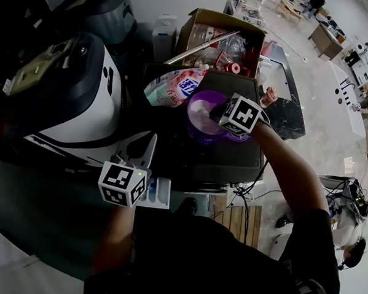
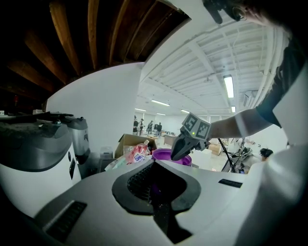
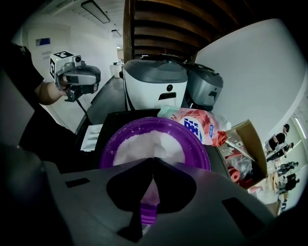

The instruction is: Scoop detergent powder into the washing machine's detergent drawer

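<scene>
Detergent powder (image 3: 149, 144) sits in the purple bowl (image 3: 109, 143), right gripper (image 3: 153, 161) clamped on the purple scoop (image 3: 148, 211) to dig in, left gripper (image 2: 155, 163) pinched shut, empty-looking I think, parked by the white drawer (image 1: 159, 194) ready for the dump.

Purple bowl (image 3: 199, 150) (white powder (image 3: 133, 147))

Being counted: 2 grippers, left gripper (image 1: 139, 148) and right gripper (image 1: 215, 112) | 1 purple bowl (image 3: 109, 144) | 1 purple scoop (image 3: 148, 211) | 1 detergent bag (image 1: 175, 87) | 1 cardboard box (image 1: 221, 17) | 1 detergent drawer (image 1: 160, 194)
</scene>
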The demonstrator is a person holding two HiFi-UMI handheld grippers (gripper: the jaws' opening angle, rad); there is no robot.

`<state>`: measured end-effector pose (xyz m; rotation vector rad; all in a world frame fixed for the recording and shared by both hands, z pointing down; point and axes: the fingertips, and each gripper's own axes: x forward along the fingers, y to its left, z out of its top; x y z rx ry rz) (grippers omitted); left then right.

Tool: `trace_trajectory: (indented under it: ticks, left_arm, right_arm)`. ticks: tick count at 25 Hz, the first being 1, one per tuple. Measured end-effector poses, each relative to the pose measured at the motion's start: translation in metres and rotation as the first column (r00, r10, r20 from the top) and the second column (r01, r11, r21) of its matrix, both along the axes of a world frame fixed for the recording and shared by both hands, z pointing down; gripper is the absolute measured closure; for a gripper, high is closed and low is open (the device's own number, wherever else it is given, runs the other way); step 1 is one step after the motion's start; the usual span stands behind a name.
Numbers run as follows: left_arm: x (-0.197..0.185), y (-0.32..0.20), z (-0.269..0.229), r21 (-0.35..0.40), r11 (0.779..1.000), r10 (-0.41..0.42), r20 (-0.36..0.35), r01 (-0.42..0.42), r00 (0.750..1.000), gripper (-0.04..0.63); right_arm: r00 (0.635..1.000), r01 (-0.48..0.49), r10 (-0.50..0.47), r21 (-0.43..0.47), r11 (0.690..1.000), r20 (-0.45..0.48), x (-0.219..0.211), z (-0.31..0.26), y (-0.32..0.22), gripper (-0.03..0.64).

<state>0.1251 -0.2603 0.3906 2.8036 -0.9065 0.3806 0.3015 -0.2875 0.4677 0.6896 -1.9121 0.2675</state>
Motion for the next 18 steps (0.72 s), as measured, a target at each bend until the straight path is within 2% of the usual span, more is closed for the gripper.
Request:
trace_trajectory:
  ticks: [18]
  left_arm:
    - [0.0020, -0.0068, -0.0011, -0.018, 1.000, 0.011, -0.042, -0.012, 0.999, 0.586]
  right_arm:
    - [0.998, -0.002, 0.010, -0.146, 0.989, 0.055, -0.0106, 0.0019, 0.0079, 0.595]
